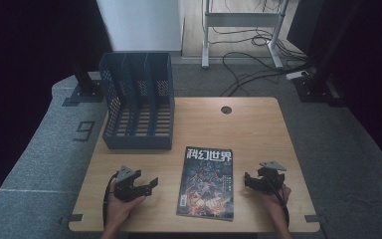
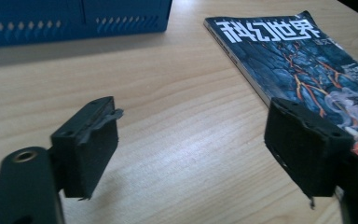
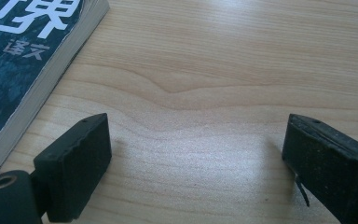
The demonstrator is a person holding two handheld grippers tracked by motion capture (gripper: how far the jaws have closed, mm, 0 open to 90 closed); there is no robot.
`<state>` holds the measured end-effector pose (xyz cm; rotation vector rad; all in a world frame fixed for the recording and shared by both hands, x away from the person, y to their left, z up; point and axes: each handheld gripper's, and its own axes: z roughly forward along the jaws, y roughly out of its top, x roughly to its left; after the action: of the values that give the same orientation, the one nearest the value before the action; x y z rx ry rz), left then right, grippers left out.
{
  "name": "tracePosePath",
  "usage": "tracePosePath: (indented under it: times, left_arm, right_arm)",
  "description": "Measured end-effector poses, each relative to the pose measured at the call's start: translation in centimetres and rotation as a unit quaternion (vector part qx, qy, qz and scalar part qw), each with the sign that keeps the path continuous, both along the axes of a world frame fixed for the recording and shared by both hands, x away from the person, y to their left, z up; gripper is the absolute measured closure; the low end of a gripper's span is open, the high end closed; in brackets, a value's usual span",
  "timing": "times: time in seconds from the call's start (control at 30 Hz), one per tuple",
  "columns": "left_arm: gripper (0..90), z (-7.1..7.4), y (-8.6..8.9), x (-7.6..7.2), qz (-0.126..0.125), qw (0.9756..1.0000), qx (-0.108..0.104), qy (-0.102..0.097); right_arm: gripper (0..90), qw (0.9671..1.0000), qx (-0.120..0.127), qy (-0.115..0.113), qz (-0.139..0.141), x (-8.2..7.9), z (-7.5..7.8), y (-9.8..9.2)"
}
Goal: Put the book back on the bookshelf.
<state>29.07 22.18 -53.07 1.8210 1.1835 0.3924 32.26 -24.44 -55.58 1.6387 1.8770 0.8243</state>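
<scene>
A magazine (image 1: 206,183) with a dark blue cover and white title characters lies flat on the wooden table (image 1: 248,129), near the front edge. It also shows as the magazine (image 2: 303,60) at the right of the left gripper view and the magazine (image 3: 23,51) at the left of the right gripper view. My left gripper (image 1: 149,185) rests on the table to the left of it, open, with bare wood between its jaws. My right gripper (image 1: 247,180) sits just right of the magazine, open too, nothing between its jaws. The left gripper (image 2: 191,154) and right gripper (image 3: 198,168) both hover low over wood.
A dark blue file organizer (image 1: 138,102) with three upright slots stands at the table's back left; its base (image 2: 74,21) shows at the top of the left gripper view. A round cable hole (image 1: 226,109) sits at the back middle. Cables lie on the floor beyond.
</scene>
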Motion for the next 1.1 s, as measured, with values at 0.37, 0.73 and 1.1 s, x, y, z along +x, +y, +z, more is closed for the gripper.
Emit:
tracePosePath:
  times: [0.37,0.73,1.1]
  left_arm:
    - [28.8,0.39,0.53,0.62,0.002,0.9987,-0.035,0.038]
    - [28.6,0.11,0.30,0.61,-0.010,0.9993,-0.002,0.037]
    - [28.7,-0.01,0.13,0.59,-0.010,0.9992,-0.011,0.038]
  right_arm:
    - [12.0,1.0000,0.001,-0.006,-0.003,-0.51,0.03,-0.04]
    - [12.2,1.0000,0.002,-0.003,-0.002,-0.44,0.08,-0.02]
    - [13.7,0.9996,0.026,-0.003,0.006,-0.47,0.48,-0.20]
